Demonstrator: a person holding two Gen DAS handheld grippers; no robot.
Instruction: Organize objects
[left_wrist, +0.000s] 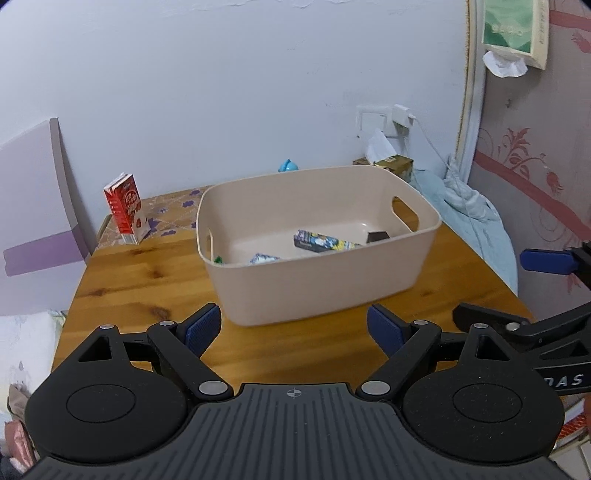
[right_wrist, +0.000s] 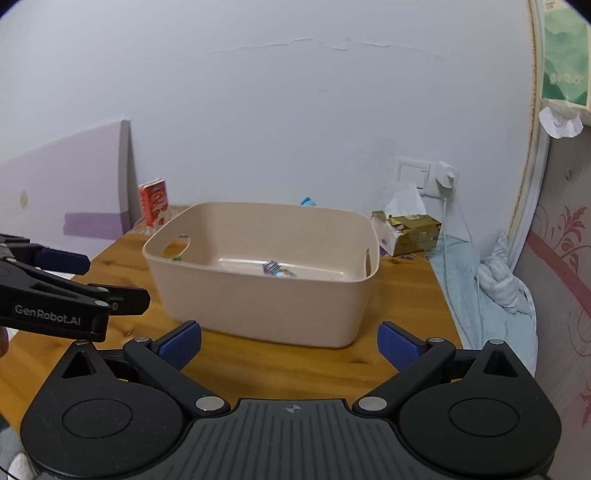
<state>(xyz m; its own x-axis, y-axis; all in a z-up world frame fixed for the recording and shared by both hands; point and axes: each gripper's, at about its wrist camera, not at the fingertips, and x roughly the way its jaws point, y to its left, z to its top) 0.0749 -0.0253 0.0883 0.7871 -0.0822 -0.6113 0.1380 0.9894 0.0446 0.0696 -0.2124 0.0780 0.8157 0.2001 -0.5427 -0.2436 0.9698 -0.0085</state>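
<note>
Beige bin (left_wrist: 317, 291) on table (left_wrist: 147, 273) — packets inside; left gripper (left_wrist: 294, 328), right gripper (right_wrist: 290, 345) — both spread, empty.

A beige plastic bin (left_wrist: 317, 273) with cut-out handles is sitting upright on the wooden tabletop (left_wrist: 140, 273). Inside the bin, a colourful printed box (left_wrist: 325, 242) is lying tilted on the floor, a dark item (left_wrist: 377, 236) is resting beside it toward the handle wall, and small wrapped pieces (left_wrist: 263, 258) are lying against the near wall.
</note>
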